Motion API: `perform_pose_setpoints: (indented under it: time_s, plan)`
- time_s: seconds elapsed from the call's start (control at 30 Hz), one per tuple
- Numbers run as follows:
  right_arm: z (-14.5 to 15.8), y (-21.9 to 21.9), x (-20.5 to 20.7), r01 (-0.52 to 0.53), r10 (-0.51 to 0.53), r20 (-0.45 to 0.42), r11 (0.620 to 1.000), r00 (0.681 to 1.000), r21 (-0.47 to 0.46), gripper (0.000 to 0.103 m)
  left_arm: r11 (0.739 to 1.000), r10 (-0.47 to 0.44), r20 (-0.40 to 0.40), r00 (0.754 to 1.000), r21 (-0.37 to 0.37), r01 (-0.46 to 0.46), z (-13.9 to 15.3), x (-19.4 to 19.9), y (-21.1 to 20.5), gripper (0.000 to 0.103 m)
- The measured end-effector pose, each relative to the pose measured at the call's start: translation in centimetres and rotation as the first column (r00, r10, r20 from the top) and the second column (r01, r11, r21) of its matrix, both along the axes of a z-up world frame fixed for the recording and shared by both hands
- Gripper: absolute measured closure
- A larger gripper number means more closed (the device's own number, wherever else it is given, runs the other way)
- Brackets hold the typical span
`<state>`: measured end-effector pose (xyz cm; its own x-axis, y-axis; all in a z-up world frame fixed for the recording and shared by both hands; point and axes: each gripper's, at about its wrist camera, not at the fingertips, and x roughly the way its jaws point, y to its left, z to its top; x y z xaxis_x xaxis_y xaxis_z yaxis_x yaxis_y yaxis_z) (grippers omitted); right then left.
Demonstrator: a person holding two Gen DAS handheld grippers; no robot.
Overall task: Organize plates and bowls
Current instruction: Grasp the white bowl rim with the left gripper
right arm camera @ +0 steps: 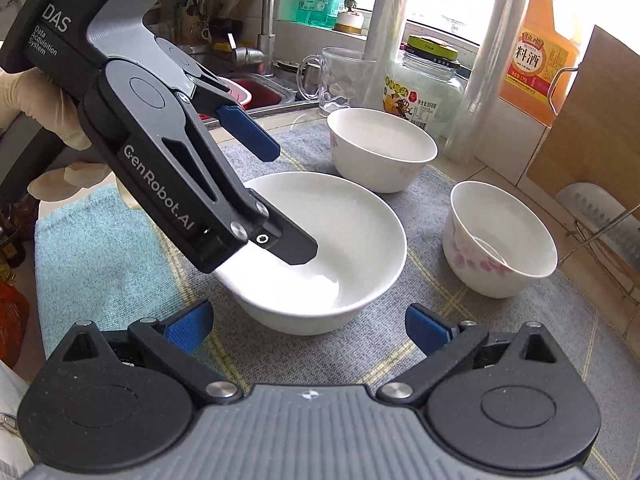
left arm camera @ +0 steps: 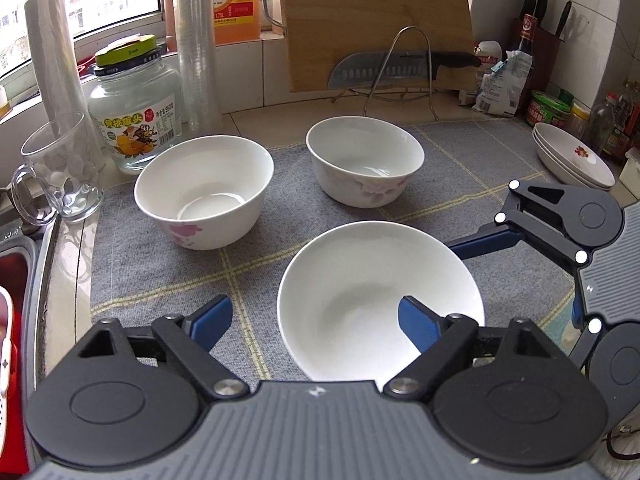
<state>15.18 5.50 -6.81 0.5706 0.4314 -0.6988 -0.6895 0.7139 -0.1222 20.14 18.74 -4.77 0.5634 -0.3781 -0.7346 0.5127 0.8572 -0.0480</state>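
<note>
Left gripper (right arm camera: 280,196) tilts down, jaws straddling the near plain white bowl's (right arm camera: 320,248) rim, probably not clamped; right gripper (right arm camera: 308,326) wide, empty.

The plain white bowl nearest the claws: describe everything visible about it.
The plain bowl is wide, shallow, glossy white like glazed ceramic, undecorated and empty. It sits upright on the grey mat, apart from the two flowered bowls behind it. The left claw straddles its rim, one finger reaching inside, the other outside. Whether the pads already press the wall cannot be told. The right claw hangs open just short of it.
</note>
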Motion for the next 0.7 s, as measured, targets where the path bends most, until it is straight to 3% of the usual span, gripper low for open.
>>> perform_pose_setpoints:
  time_s: [0.13,0.3,0.4,0.7]
  plan:
    - [0.16,0.1,0.1,-0.001,0.001,0.006,1.0,1.0,0.005,0.002,1.0,-0.007,-0.004,1.0,-0.013,0.007,0.07,0.0,-0.03,0.026]
    - [0.48,0.14,0.1,-0.004,0.004,0.006,1.0,1.0,0.014,0.015,0.999,-0.025,-0.026,0.999,-0.029,0.024,-0.11,0.16,-0.15,0.037]
    - [0.48,0.17,0.13,-0.006,0.006,0.007,1.0,1.0,0.011,0.016,0.999,-0.038,-0.037,0.999,-0.039,0.037,-0.21,0.21,-0.3,0.043]
    - [0.49,0.17,0.19,0.0,0.0,0.003,1.0,1.0,0.015,0.017,0.998,-0.041,-0.05,0.998,-0.052,0.039,-0.13,0.36,-0.26,0.044]
